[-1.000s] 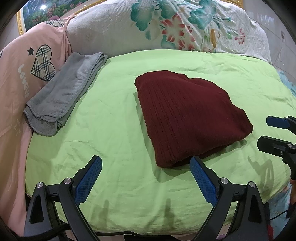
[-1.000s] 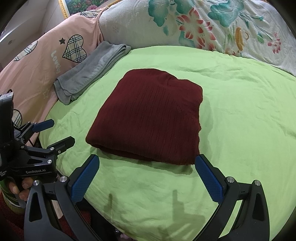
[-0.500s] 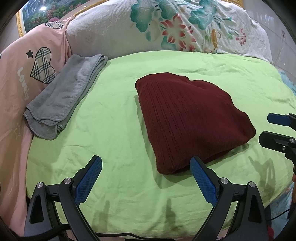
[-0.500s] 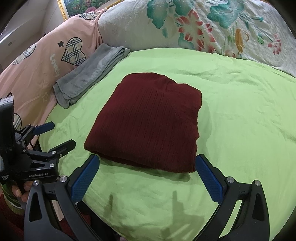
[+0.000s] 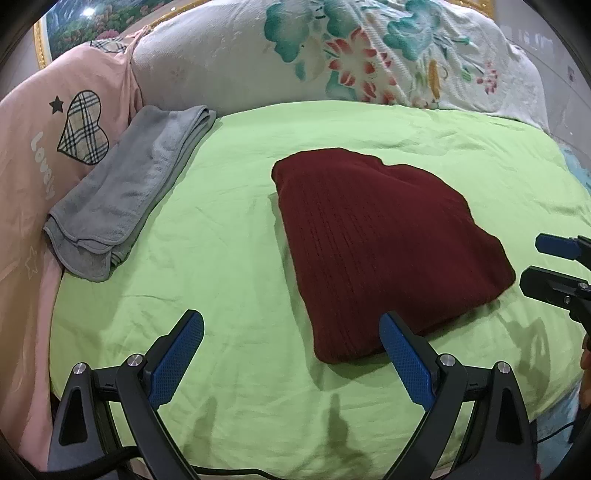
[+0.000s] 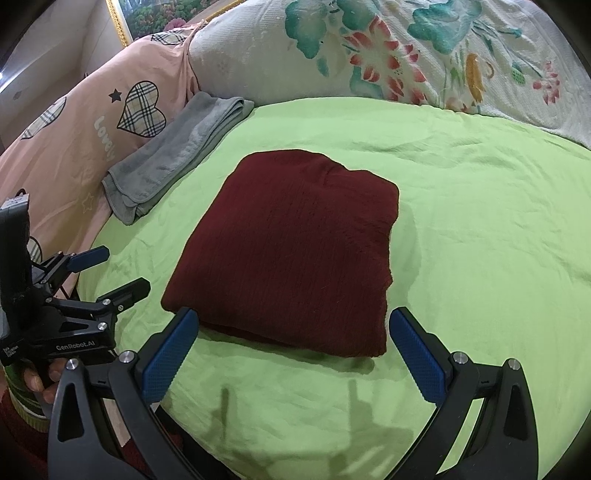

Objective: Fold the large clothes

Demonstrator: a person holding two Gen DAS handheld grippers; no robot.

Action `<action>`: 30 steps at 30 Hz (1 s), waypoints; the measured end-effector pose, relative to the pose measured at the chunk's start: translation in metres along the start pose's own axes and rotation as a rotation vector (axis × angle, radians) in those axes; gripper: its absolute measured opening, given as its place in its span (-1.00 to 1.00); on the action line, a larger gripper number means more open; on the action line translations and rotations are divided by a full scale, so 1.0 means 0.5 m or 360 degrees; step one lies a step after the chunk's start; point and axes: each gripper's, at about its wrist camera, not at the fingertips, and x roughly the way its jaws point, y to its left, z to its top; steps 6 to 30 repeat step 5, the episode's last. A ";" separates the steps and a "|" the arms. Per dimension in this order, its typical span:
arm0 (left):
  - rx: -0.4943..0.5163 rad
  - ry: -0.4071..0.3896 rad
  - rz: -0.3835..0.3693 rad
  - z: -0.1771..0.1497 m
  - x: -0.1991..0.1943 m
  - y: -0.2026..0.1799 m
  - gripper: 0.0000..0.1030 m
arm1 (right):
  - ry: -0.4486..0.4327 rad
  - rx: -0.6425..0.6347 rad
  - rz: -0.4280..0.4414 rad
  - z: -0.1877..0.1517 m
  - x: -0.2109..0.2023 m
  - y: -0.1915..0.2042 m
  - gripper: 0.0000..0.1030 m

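Both the left gripper (image 5: 291, 354) and right gripper (image 6: 291, 350) hang spread wide, empty, over the green sheet (image 5: 229, 240). The folded maroon sweater (image 6: 291, 251) lies mid-bed; beyond it are a grey towel (image 5: 125, 192), pink bedding (image 5: 26, 155), a floral quilt (image 6: 388, 48) and a framed picture (image 6: 147, 14).

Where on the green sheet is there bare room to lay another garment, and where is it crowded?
Free: the strip between grey towel and maroon sweater; the wide patch right of the sweater, below the floral quilt. Crowded: the near edge of the green sheet, at both tongs.
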 end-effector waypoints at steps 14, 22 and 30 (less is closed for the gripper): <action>-0.0028 0.0022 -0.0009 0.013 0.014 0.007 0.87 | 0.0013 0.0038 0.0006 0.013 0.019 -0.022 0.99; -0.0028 0.0022 -0.0009 0.013 0.014 0.007 0.87 | 0.0013 0.0038 0.0006 0.013 0.019 -0.022 0.99; -0.0028 0.0022 -0.0009 0.013 0.014 0.007 0.87 | 0.0013 0.0038 0.0006 0.013 0.019 -0.022 0.99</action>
